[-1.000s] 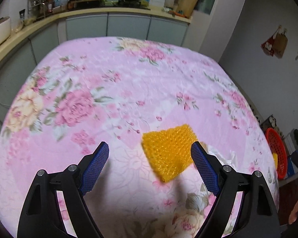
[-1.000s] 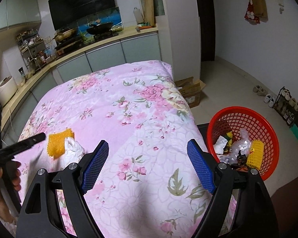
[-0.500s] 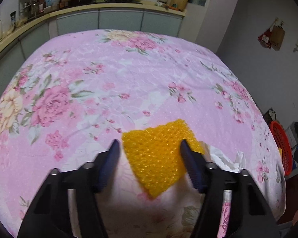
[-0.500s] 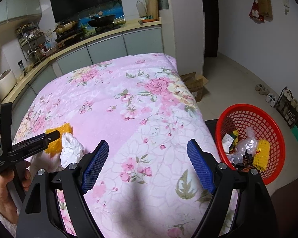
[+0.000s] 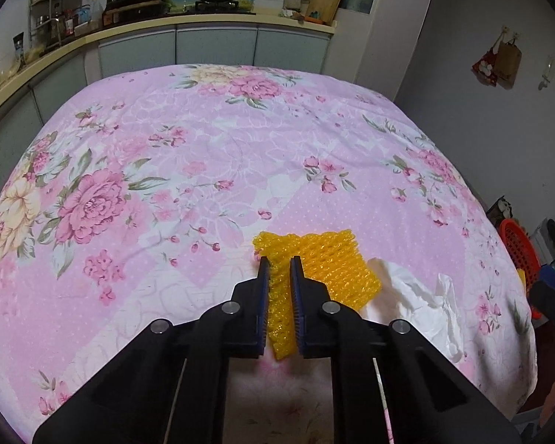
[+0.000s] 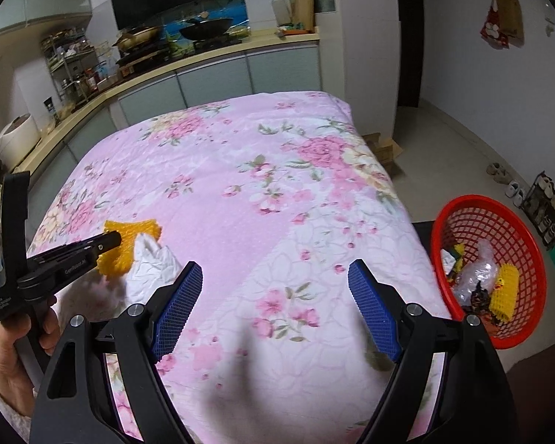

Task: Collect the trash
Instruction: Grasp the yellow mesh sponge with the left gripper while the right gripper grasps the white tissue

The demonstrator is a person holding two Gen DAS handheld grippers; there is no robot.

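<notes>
A yellow foam net (image 5: 329, 262) lies on the pink floral tablecloth (image 5: 203, 155). My left gripper (image 5: 279, 262) is shut on the net's left edge, pinching it between the blue pads. The net also shows in the right wrist view (image 6: 129, 244), with the left gripper (image 6: 111, 239) clamped on it. A crumpled white tissue (image 5: 421, 296) lies right beside the net; it also shows in the right wrist view (image 6: 151, 262). My right gripper (image 6: 273, 281) is open and empty above the table's near right part.
A red basket (image 6: 499, 218) with several pieces of trash stands on a low surface right of the table; its rim shows in the left wrist view (image 5: 518, 248). A kitchen counter (image 5: 166, 26) runs behind and to the left. Shoes (image 6: 514, 188) lie on the floor.
My left gripper has moved forward and down and closed on the yellow foam net, which has bunched up. My right gripper has drifted slightly and stays open.
</notes>
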